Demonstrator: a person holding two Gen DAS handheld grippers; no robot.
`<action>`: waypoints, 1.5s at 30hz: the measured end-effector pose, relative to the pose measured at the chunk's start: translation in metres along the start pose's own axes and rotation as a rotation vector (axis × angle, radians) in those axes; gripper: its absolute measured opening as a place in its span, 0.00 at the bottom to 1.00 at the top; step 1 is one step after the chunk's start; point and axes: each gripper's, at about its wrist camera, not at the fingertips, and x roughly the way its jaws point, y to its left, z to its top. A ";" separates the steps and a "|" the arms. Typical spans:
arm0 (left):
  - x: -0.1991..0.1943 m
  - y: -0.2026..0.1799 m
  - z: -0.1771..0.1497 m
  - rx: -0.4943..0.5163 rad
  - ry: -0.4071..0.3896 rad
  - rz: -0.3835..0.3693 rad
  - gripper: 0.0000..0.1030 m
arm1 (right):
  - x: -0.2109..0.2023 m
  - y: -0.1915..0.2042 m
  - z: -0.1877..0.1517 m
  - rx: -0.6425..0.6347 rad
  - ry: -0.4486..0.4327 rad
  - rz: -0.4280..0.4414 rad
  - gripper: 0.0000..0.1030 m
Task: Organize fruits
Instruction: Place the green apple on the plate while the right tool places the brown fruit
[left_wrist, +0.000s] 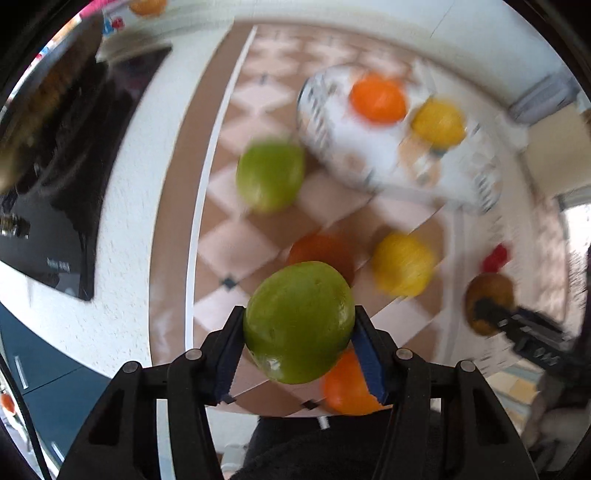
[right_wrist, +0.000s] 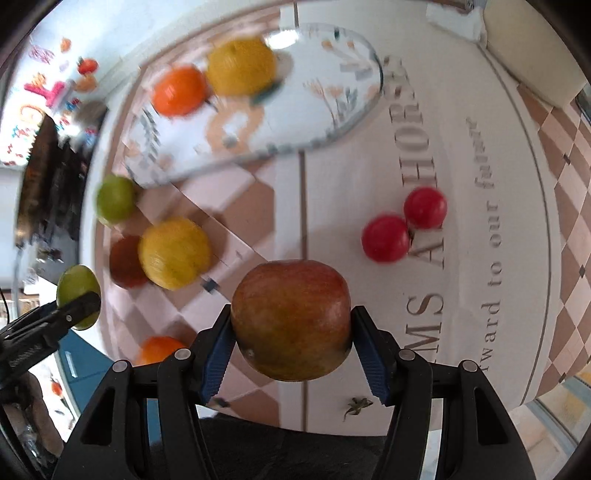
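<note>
My left gripper (left_wrist: 299, 332) is shut on a green apple (left_wrist: 299, 321), held above the checked mat. My right gripper (right_wrist: 291, 332) is shut on a red-yellow apple (right_wrist: 291, 319), also held above the mat. A patterned white tray (left_wrist: 388, 166) holds an orange (left_wrist: 378, 98) and a lemon (left_wrist: 437, 123); it also shows in the right wrist view (right_wrist: 295, 110). Loose on the mat lie a second green apple (left_wrist: 269, 177), a lemon (left_wrist: 402, 264), a dark red fruit (left_wrist: 317, 251) and an orange (left_wrist: 347, 391). Two small red fruits (right_wrist: 404, 225) lie to the right.
A black stovetop (left_wrist: 62, 192) with a pan lies at the left on the white counter (left_wrist: 129, 221). The lettered white mat (right_wrist: 461, 221) covers the right side. A dried stem (right_wrist: 356, 404) lies near the front edge.
</note>
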 end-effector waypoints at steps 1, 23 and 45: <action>-0.009 -0.001 0.008 0.002 -0.019 -0.013 0.52 | -0.010 0.003 0.007 -0.005 -0.024 0.011 0.62; 0.076 -0.032 0.139 0.011 0.114 0.047 0.52 | 0.037 -0.002 0.141 -0.056 -0.047 -0.131 0.62; 0.022 -0.017 0.117 -0.017 0.011 0.067 0.81 | -0.016 0.002 0.112 -0.030 -0.099 -0.185 0.90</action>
